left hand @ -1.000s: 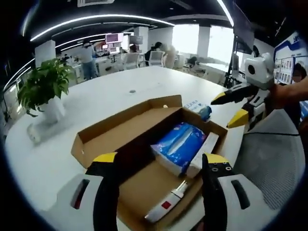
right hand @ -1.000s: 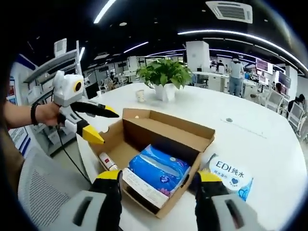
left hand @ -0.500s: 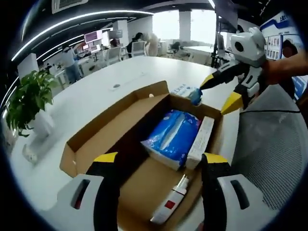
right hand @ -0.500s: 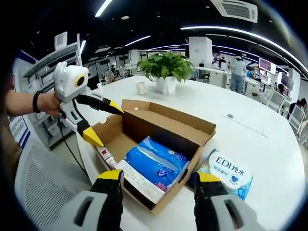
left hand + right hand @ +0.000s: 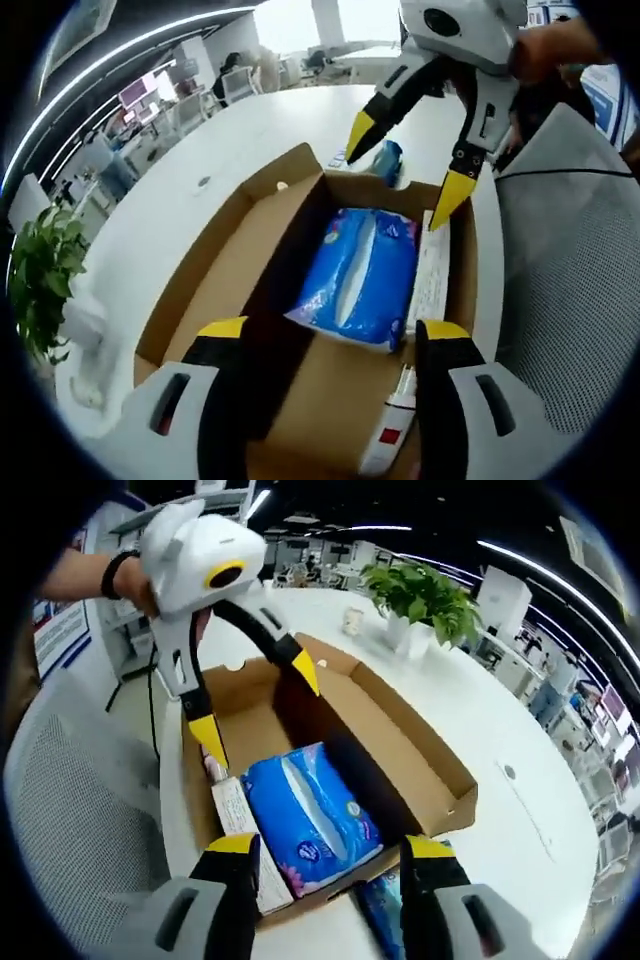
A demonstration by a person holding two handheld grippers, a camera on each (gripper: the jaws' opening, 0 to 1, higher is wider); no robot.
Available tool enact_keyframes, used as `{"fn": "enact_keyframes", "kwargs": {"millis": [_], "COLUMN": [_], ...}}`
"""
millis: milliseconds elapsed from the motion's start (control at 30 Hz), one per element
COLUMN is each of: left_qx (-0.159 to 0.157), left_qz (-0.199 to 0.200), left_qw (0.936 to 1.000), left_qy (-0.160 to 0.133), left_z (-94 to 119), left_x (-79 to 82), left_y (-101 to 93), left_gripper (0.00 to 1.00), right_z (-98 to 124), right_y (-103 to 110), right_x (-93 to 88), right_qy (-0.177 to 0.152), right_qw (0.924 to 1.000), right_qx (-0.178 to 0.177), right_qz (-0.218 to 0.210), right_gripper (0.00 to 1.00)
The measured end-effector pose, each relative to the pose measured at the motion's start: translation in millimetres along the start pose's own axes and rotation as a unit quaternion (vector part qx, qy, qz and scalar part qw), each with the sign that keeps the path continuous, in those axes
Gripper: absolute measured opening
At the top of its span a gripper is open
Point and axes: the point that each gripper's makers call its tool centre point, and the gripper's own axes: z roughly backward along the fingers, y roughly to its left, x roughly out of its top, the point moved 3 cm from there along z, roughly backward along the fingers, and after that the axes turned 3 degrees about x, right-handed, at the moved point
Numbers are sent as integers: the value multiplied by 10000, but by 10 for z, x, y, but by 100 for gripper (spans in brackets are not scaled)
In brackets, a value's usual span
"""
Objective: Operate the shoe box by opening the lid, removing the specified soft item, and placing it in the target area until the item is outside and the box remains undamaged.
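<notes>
With its lid folded back, the one brown cardboard shoe box sits open on the white round counter. Inside lie three items: one blue soft tissue pack in the middle, one long white carton touching its side, and one white tube with a red label at the box end. Both tongs are spread wide and hold nothing: left tongs over the box, right tongs over its opposite end. One green potted plant stands well apart.
</notes>
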Motion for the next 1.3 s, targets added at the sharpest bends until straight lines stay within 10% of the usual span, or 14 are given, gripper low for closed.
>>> {"fn": "enact_keyframes", "kwargs": {"millis": [967,1300], "left_qx": [-905,-664], "left_qz": [-867,-718], "left_qw": [9901,9944], "left_qy": [635,396], "left_z": [-660,-743], "left_x": [-20,-113], "left_y": [-168,-169], "left_gripper": [68,62], "right_z": [-632,-646], "right_y": [36,48], "right_x": [-102,-107], "right_qy": [821,836], "right_qw": [9885,9891], "right_qx": [1064,911], "right_qz": [688,805], "right_gripper": [63,60]}}
